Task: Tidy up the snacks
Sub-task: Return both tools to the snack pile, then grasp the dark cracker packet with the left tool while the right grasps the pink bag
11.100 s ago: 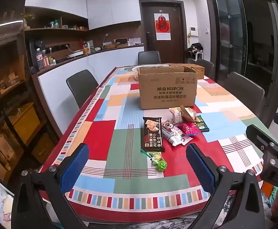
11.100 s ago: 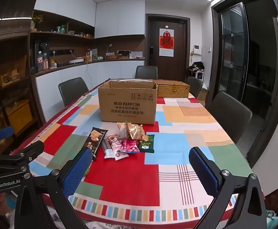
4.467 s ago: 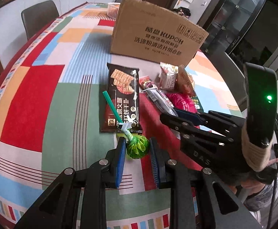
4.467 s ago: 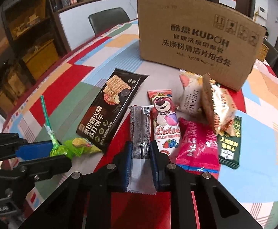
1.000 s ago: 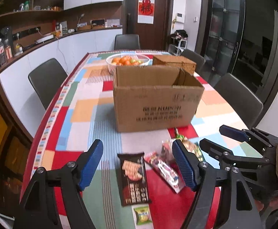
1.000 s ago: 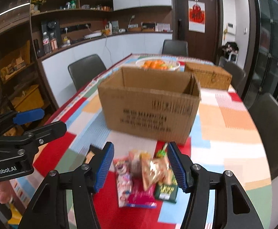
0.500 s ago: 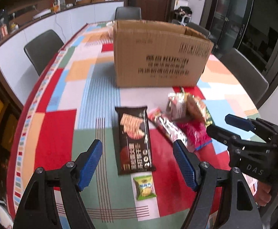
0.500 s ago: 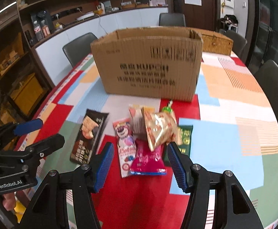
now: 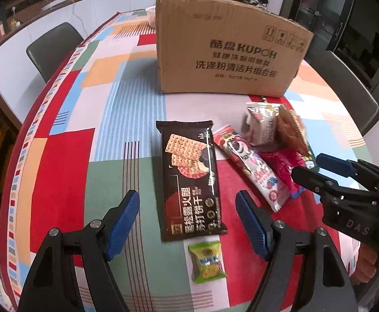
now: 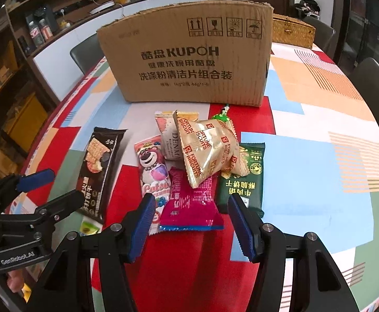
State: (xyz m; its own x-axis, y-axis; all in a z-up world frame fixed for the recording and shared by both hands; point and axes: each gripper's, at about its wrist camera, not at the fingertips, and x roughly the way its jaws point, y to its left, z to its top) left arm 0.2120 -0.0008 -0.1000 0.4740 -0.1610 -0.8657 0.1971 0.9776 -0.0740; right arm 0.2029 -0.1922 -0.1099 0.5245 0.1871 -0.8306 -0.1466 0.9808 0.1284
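Left view only: small green sachet (image 9: 207, 260), nearest edge of black cracker pack (image 9: 190, 176); pack's long axis toward cardboard box (image 9: 228, 49). Right view only: dark green packet (image 10: 244, 179), right of pack. Left tool (image 9: 188, 223), right tool (image 10: 190, 227): spread, empty, above counter (image 9: 64, 156).
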